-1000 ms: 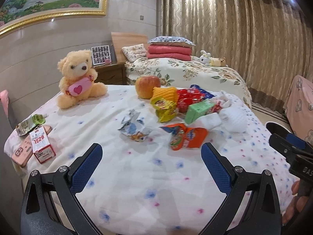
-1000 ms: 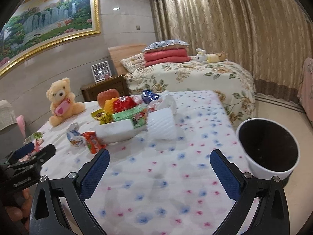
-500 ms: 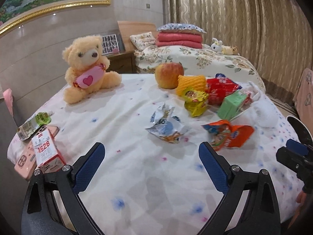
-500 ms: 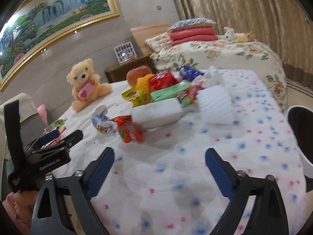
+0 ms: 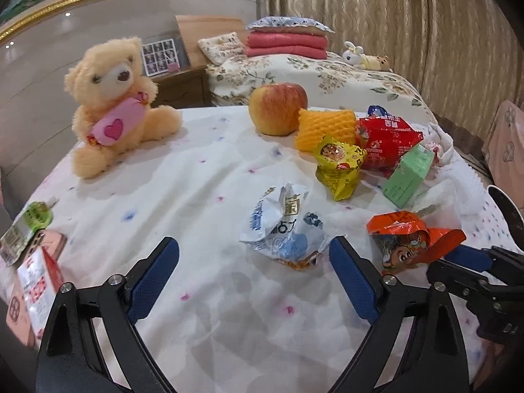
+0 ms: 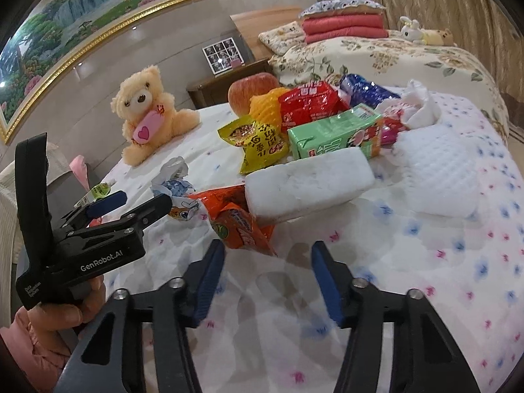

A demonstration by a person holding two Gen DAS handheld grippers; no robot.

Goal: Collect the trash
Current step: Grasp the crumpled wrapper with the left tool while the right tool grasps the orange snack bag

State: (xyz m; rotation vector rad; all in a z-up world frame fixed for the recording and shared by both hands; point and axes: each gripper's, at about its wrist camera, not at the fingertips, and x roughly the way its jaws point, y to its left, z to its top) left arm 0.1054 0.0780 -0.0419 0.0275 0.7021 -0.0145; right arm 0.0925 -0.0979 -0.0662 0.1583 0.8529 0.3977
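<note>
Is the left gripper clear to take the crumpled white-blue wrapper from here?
Probably yes. The left gripper is open, with the wrapper just ahead, nearer its right finger. Only bare sheet lies between; the orange packet sits apart.

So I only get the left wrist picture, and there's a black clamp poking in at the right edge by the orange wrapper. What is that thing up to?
Observer: That is the right gripper. Its jaws have just been closing, nothing is between them, and the orange wrapper lies just ahead of them.
Operator: Is anything next to that wrapper that I can't make out?
Observer: Yes, a long white foam block lies right against it, on the side away from you.
Operator: And behind the red packet?
Observer: A shiny blue packet sits behind the red packet. Your view catches only its tip.
</note>
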